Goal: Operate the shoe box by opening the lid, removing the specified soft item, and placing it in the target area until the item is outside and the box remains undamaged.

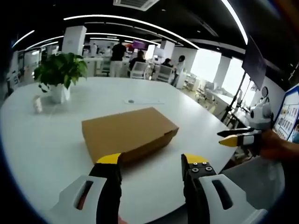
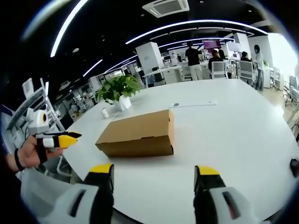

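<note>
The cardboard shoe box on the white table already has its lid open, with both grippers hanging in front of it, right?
Not quite: the shoe box has its lid shut, as the right gripper view shows. It does sit on the white table, with both grippers in front of it.

Matt brown cardboard shoe box (image 1: 129, 132), glossy white table (image 1: 42, 140)

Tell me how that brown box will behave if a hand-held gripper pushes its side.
The box looks like thin cardboard, so probably light, its walls likely denting under a hard squeeze. It lies low and flat on the smooth white table, so it should slide rather than tip. Its lid looks closed and may flex if pressed.
</note>
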Tool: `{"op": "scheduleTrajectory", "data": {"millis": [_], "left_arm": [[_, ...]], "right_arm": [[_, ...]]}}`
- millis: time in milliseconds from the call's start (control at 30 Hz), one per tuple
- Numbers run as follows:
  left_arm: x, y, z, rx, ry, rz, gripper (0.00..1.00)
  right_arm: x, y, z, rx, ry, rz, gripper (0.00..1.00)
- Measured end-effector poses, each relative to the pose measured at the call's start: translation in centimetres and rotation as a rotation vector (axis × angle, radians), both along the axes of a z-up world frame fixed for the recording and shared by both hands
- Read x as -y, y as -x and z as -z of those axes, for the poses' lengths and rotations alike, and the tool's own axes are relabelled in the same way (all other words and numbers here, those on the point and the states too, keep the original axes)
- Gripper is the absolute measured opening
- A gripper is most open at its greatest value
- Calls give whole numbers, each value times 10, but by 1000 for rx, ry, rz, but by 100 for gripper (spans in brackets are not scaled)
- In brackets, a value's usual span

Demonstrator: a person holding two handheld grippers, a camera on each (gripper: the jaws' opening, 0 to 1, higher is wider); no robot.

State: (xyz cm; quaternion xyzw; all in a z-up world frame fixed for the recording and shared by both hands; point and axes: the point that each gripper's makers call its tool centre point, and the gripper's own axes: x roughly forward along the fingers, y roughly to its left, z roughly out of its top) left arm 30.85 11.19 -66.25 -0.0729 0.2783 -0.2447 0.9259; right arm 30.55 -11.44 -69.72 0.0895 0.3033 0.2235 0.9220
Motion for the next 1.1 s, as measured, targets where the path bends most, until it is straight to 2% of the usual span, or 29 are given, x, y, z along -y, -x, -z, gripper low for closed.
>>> {"op": "scheduleTrajectory", "data": {"millis": [300,567,733,900,1100], "left_arm": [[-5,-4,-1,-8,36,-31,51],[-4,-6,-3,-9,55,-28,51],[-8,-10,1,-14,46,-23,51],[-14,-10,6,-28,41,-26,51],[-22,-13,15,-42,24,-28,51]], "right_arm": [[-1,1,4,-10,26,-9,68],[-16,6,10,-14,71,-80,69],[-22,4,12,-24,48,-85,68],[-30,1,15,-23,76,-129,69],[-38,-7,18,-24,38,-132,68]]}}
